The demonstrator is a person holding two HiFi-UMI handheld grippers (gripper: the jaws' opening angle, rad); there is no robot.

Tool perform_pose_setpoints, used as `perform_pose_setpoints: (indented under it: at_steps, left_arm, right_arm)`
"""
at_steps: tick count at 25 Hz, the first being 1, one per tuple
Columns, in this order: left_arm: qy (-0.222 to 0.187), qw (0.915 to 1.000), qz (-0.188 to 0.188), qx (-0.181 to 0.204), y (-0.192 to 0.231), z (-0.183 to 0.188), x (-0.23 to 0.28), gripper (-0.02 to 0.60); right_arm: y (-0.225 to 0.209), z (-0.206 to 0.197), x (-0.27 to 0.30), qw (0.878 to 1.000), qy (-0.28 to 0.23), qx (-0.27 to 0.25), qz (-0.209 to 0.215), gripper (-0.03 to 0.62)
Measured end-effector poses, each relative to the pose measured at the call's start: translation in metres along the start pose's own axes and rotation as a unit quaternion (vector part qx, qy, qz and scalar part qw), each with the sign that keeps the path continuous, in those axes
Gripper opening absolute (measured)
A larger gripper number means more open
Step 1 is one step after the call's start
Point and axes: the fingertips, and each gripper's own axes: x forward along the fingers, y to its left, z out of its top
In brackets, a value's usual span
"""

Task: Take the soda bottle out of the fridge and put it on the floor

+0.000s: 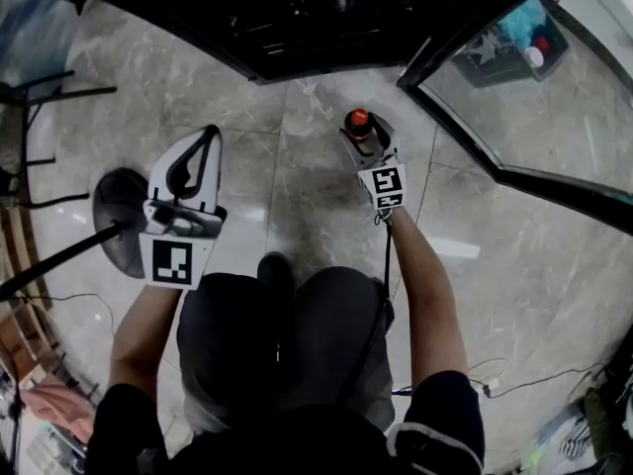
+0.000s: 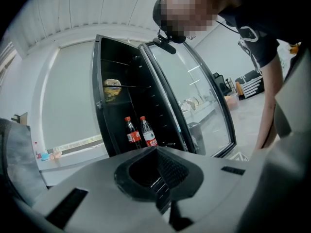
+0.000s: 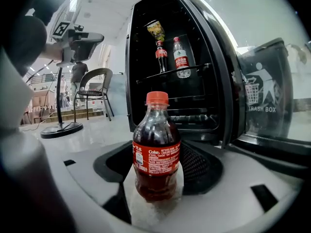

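Observation:
A small cola soda bottle [image 3: 155,152] with a red cap and red label stands upright between the jaws of my right gripper [image 3: 156,178], its base down at the grey tiled floor [image 1: 297,186]. The jaws sit close against its sides. From the head view only its red cap [image 1: 357,122] shows, just ahead of the right gripper [image 1: 368,142], low in front of the open black fridge [image 1: 297,28]. My left gripper [image 1: 201,139] is held up at the left, shut and empty; in its own view the left gripper [image 2: 158,155] faces the fridge.
Inside the fridge, a cola bottle [image 3: 161,56], a clear bottle [image 3: 180,57] and a yellow packet [image 3: 155,30] sit on a shelf. Its glass door [image 1: 514,117] swings open to the right. A fan stand [image 1: 119,221] and a chair [image 3: 92,89] are at the left. A trash box [image 3: 262,103] stands behind the door.

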Motion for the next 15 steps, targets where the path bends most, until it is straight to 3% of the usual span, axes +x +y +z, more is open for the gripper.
perform_pose_setpoints:
  at_steps: [7, 15]
  left_arm:
    - [0.002, 1.0000, -0.006, -0.001, -0.008, -0.008, 0.002, 0.023]
    - [0.004, 1.0000, -0.008, 0.001, -0.013, -0.015, 0.006, 0.023]
  right_arm:
    - [0.004, -0.002, -0.001, 1.000, -0.003, -0.028, 0.000, 0.310]
    - [0.008, -0.012, -0.011, 1.000, -0.003, -0.014, -0.009, 0.311]
